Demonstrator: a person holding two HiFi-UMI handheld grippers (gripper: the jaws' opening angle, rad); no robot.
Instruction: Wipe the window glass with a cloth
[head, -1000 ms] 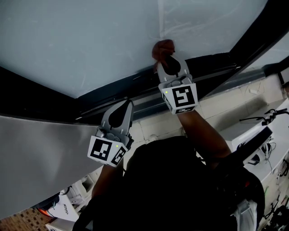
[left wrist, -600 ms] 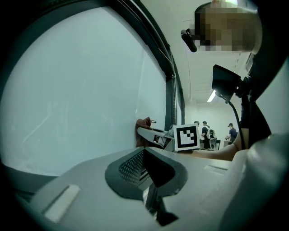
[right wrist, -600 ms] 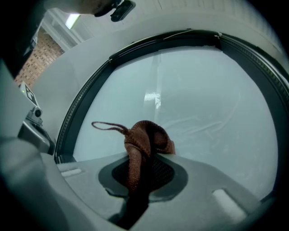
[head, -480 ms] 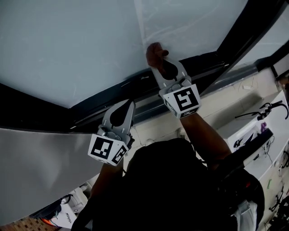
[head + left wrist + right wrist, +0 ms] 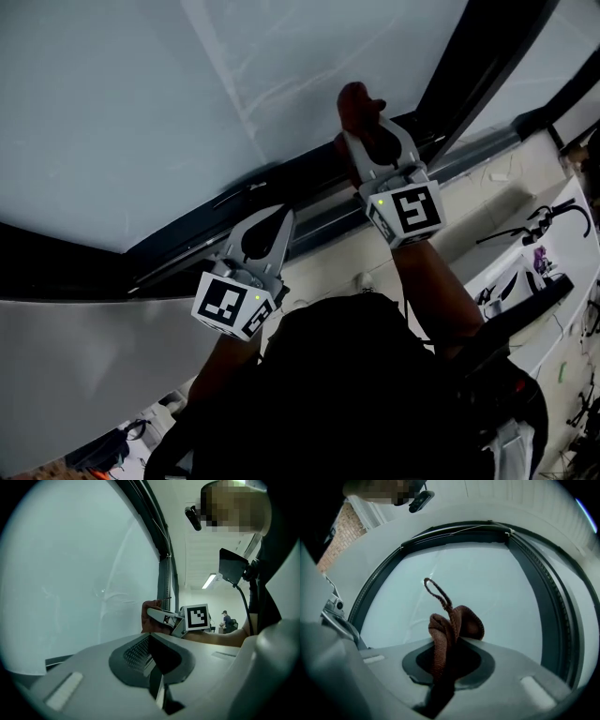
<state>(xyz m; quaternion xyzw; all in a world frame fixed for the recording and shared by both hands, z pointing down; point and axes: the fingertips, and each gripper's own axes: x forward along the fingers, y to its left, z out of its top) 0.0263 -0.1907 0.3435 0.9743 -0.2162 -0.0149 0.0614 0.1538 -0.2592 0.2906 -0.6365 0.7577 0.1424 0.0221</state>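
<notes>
Left gripper (image 5: pixel 270 220): jaws pressed together on nothing, hanging below the window glass (image 5: pixel 141 112), near its dark frame (image 5: pixel 234 197). Right gripper (image 5: pixel 367 117): clamped on the brown cloth (image 5: pixel 451 629), a bunched wad at the glass's lower edge. Judgement: flatten the wad on the pane, press evenly, overlap strokes. Cloth ribbed, soft, with a cord loop; glass smooth, faintly streaked.
</notes>
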